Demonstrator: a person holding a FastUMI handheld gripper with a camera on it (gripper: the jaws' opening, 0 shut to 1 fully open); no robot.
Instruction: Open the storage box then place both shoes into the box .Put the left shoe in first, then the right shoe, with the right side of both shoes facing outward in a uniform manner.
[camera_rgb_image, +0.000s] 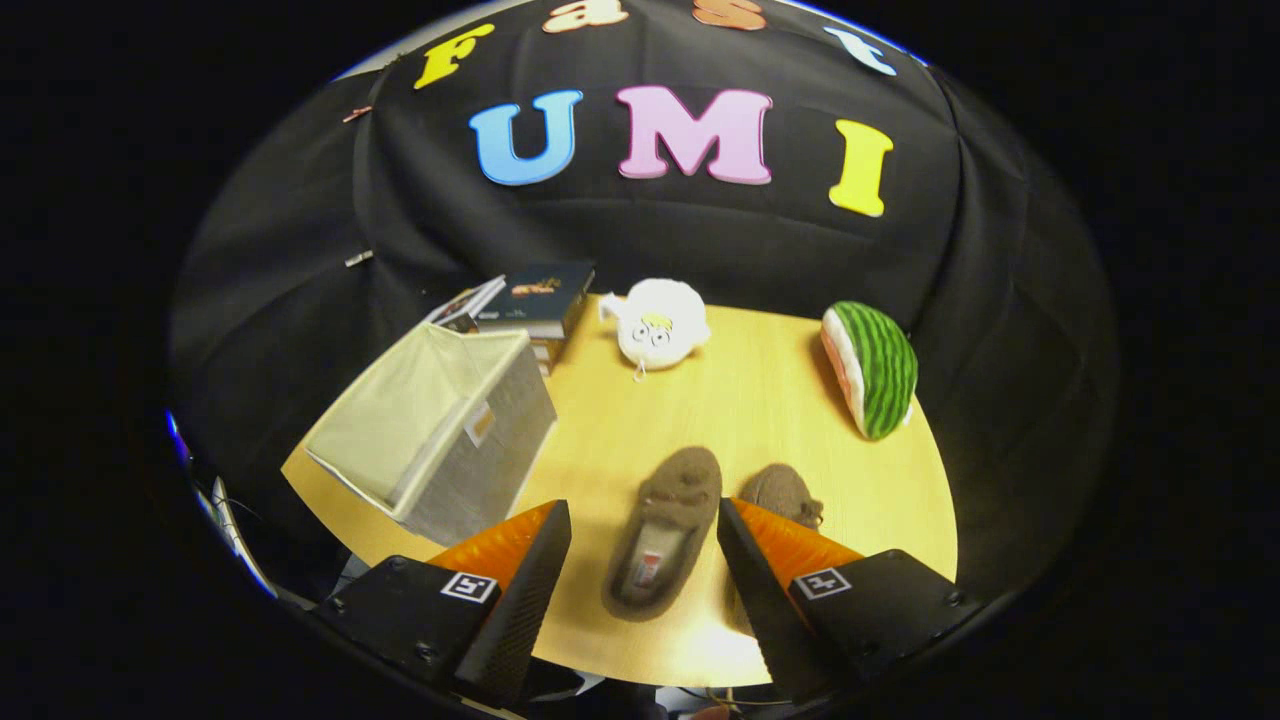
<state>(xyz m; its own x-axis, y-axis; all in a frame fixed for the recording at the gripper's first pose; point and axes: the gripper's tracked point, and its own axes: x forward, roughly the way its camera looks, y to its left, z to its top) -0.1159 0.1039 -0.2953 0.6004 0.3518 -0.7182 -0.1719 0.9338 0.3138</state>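
Gripper (644, 535) fingers are spread wide above the tabletop (740, 400), one brown slipper (662, 532) seen between them, nothing gripped.

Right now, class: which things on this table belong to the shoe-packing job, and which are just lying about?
Job: storage box, already open; left shoe between the open gripper's fingers; right shoe behind one finger.
Lying about: books, white plush toy, watermelon plush.

No legible text on box label (478, 423) or books (535, 300)
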